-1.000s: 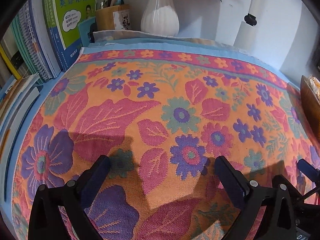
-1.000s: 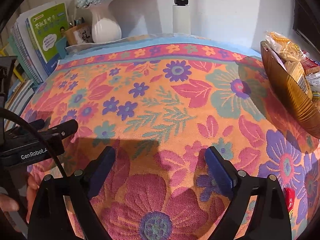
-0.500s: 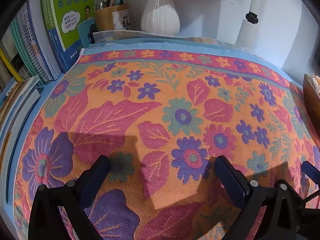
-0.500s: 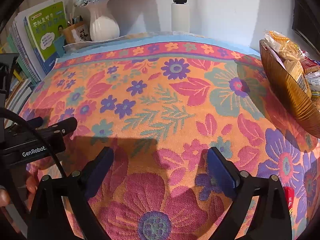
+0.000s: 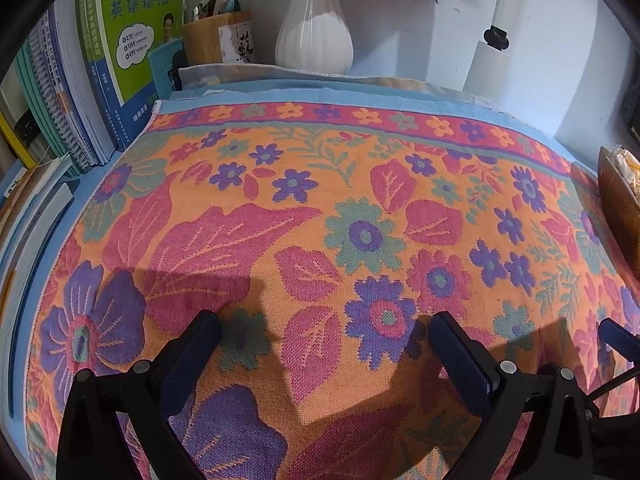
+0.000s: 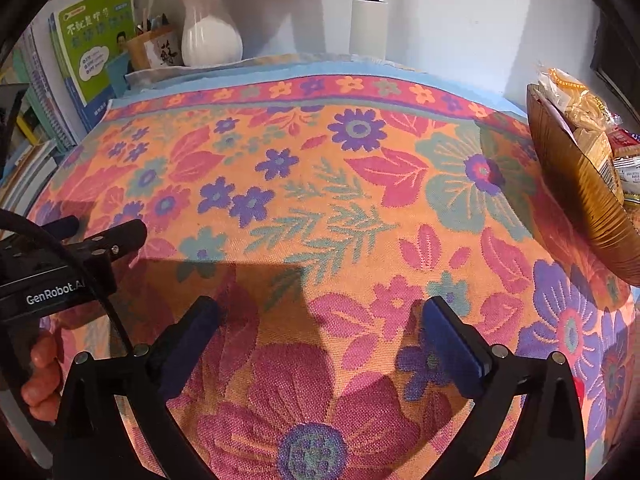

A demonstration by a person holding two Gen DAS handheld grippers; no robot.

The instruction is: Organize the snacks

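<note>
Both my left tongs (image 5: 320, 344) and right tongs (image 6: 320, 328) hang spread and empty over the floral orange woven cloth on the tabletop (image 6: 320, 200). The wrapped snacks (image 6: 580, 112) fill the brown ribbed wooden bowl (image 6: 580, 196) at right; a small red packet (image 6: 579, 390) lies apart from it, so I'd approach that low and square.

My snacks sit heaped in a brown ribbed wooden bowl (image 6: 580, 184) at the right edge of the flowered orange cloth (image 6: 320, 200). A pale yellow crinkly packet (image 6: 576, 100) lies on top at the far side, red-and-white wrapped packets (image 6: 622, 140) beside it nearer me. One small red packet (image 6: 579, 386) lies loose on the cloth near its near right corner, partly hidden.
</note>
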